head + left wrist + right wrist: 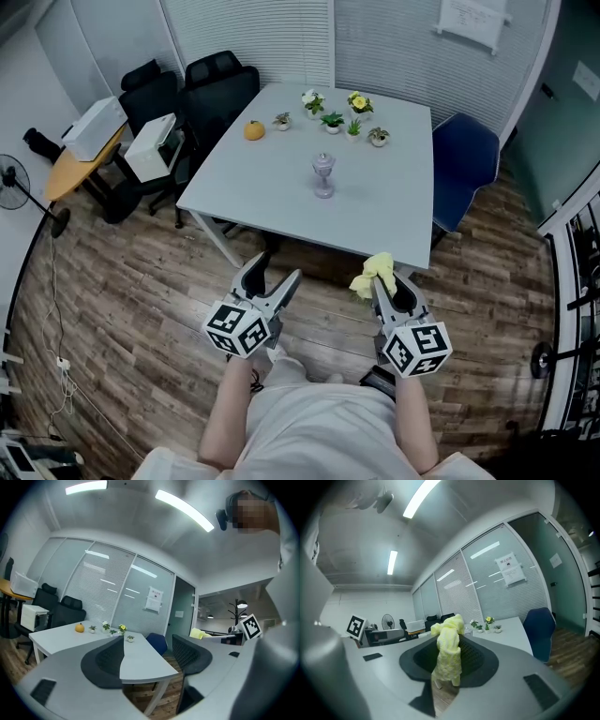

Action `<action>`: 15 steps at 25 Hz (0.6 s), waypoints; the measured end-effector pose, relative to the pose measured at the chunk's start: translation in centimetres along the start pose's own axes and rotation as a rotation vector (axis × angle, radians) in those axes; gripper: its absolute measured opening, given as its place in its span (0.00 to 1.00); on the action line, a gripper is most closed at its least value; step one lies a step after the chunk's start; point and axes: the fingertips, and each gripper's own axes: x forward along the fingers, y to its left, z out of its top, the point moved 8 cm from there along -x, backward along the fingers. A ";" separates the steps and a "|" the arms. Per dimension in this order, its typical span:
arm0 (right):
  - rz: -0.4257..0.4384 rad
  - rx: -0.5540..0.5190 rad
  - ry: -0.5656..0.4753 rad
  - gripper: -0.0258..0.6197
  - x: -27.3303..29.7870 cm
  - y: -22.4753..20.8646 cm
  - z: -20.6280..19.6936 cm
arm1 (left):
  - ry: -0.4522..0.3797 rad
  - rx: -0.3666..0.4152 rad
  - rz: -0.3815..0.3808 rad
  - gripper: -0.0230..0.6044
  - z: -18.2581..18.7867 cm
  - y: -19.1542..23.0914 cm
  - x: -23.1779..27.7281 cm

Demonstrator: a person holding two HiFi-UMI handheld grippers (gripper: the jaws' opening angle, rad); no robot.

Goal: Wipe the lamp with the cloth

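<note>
A small clear lamp (323,176) stands upright near the middle of the pale grey table (394,216). Both grippers are held over the wood floor, short of the table's near edge and well away from the lamp. My right gripper (389,281) is shut on a yellow cloth (373,271). In the right gripper view the cloth (447,651) hangs bunched between the dark pads (480,660) and hides the lamp. My left gripper (275,272) is open, and in its own view nothing lies between its pads (105,663). There the table's corner (140,663) fills the gap.
An orange (254,130) and several small potted plants (333,121) sit at the table's far side. A blue chair (464,159) stands at the right edge, black office chairs (211,89) at the left. White boxes (150,145) and a floor fan (11,178) are further left.
</note>
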 end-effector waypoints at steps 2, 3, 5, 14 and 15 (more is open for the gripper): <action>-0.004 0.003 -0.002 0.21 0.4 -0.5 0.4 | 0.014 0.029 -0.006 0.54 0.3 0.2 0.5; -0.004 0.004 -0.002 0.21 0.7 -0.7 0.6 | 0.017 0.043 -0.009 0.55 0.4 0.4 0.8; 0.000 -0.001 -0.001 0.21 1.5 -1.0 0.9 | 0.020 0.058 -0.018 0.57 0.4 1.0 1.6; -0.053 0.009 0.047 0.21 10.4 -4.7 1.0 | 0.104 0.028 -0.107 0.63 -1.5 8.3 10.4; -0.064 0.010 0.051 0.21 11.9 -5.3 1.1 | 0.115 0.027 -0.121 0.63 -1.7 9.6 12.0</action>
